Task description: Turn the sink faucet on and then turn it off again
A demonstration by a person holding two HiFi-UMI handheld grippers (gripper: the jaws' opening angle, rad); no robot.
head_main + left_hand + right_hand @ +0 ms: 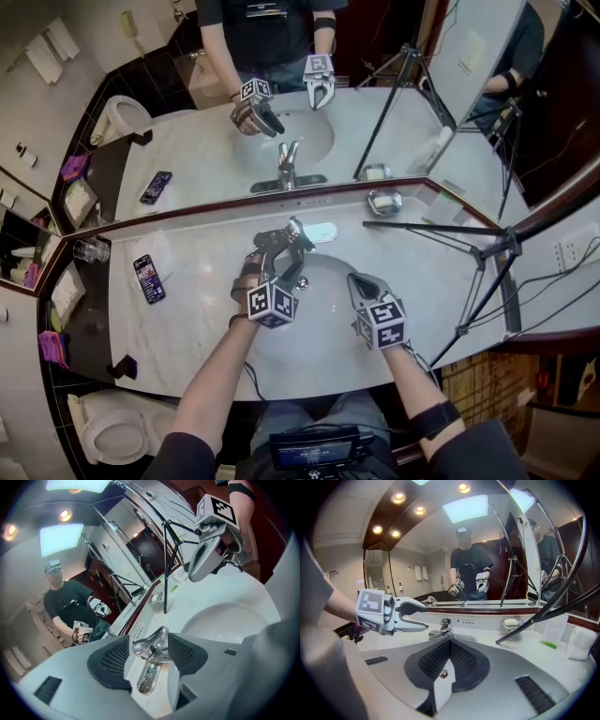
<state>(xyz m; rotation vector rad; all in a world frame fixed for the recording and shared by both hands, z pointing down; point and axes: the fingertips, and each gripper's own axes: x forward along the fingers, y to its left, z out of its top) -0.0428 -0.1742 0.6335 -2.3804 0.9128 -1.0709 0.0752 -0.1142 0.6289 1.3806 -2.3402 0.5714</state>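
Observation:
The chrome sink faucet (152,646) stands at the back of the white basin (328,319), just under the mirror. My left gripper (149,644) is open, and its two black pads (110,660) flank the faucet's lever with a little space on each side. In the head view this left gripper (289,242) covers most of the faucet. My right gripper (449,645) is shut on nothing and hangs over the basin, to the right of the left one (423,617). The faucet (443,631) shows beyond its closed pads. In the head view, the right gripper (361,284) hovers above the basin's right side.
A phone (148,277) lies on the marble counter to the left, and some glasses (91,249) stand further left. A soap dish (384,201) sits by the mirror on the right. A black tripod (469,248) stands over the counter's right part. A toilet (112,433) is at lower left.

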